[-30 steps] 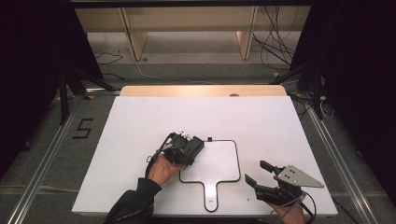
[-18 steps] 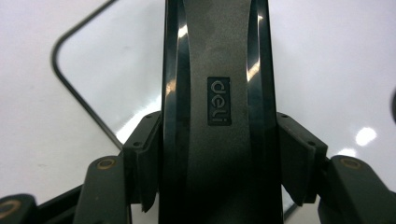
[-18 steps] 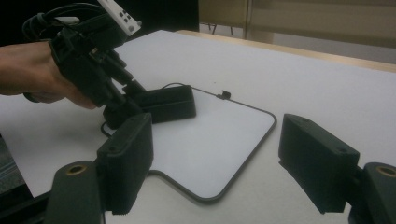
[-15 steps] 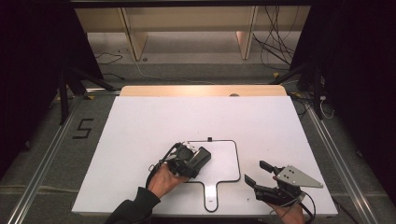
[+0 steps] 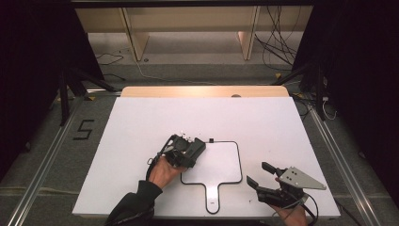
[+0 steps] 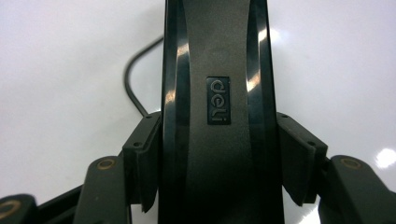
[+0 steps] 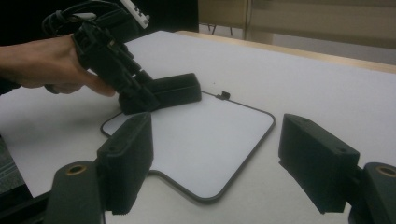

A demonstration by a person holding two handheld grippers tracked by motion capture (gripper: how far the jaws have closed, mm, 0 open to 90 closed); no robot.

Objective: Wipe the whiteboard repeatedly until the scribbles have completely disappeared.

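A white paddle-shaped board point(image 5: 221, 162) with a thin black rim and a short handle lies on the white table. My left gripper point(image 5: 194, 149) is shut on a black block point(image 5: 198, 145) marked "deli" point(image 6: 217, 100). The block rests on the board's upper left corner point(image 7: 175, 88). In the left gripper view both pads point(image 6: 145, 158) press the block's sides. My right gripper point(image 5: 258, 173) hovers open to the right of the board's handle, its jaws wide apart and empty, and it looks across the board point(image 7: 205, 140) at the left gripper point(image 7: 140, 91).
The white tabletop point(image 5: 141, 122) has a wooden strip point(image 5: 202, 92) along its far edge. A small black clip point(image 5: 211, 140) sits at the board's top rim. A "5" point(image 5: 82, 129) is marked on the floor to the left. Cables lie on the floor beyond the table.
The left gripper slid the black block down and right over the board's corner, then back up and left to about where it started. The right gripper stayed put.
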